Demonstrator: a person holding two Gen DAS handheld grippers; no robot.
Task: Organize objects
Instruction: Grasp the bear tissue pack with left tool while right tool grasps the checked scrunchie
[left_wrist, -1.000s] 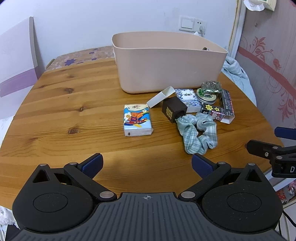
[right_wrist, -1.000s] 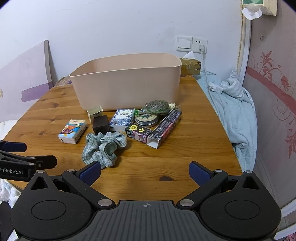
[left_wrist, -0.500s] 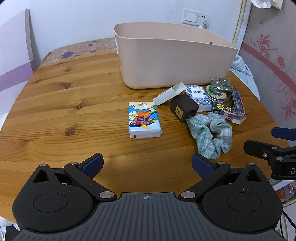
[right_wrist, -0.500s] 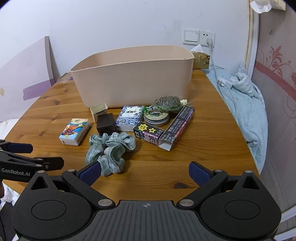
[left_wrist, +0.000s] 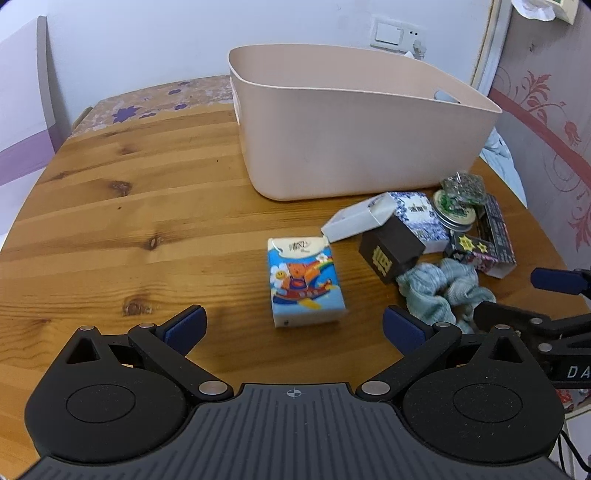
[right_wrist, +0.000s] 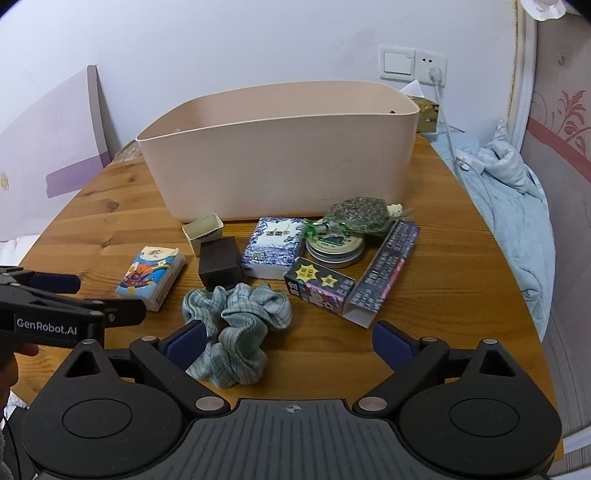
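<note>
A beige plastic bin (left_wrist: 354, 136) (right_wrist: 280, 158) stands on the round wooden table (left_wrist: 129, 206). In front of it lie a cartoon tissue pack (left_wrist: 303, 280) (right_wrist: 151, 271), a dark brown cube box (left_wrist: 391, 253) (right_wrist: 219, 264), a green checked scrunchie (left_wrist: 443, 291) (right_wrist: 236, 317), a blue-white tissue pack (right_wrist: 273, 245), a round tin (right_wrist: 334, 249) and a black printed carton (right_wrist: 354, 284). My left gripper (left_wrist: 293, 326) is open, just short of the cartoon tissue pack. My right gripper (right_wrist: 286, 341) is wide, its jaws closing slightly, with the scrunchie's near end between them, untouched.
A small open white box (right_wrist: 203, 230) leans by the brown cube. A green mesh bundle (right_wrist: 356, 216) rests on the tin. A light blue blanket (right_wrist: 509, 206) hangs past the table's right edge. A white-purple board (right_wrist: 48, 155) leans at the left.
Both grippers have moved forward toward the objects, which now look larger and nearer. The scrunchie has come between the right fingers. Nothing on the table has shifted.
</note>
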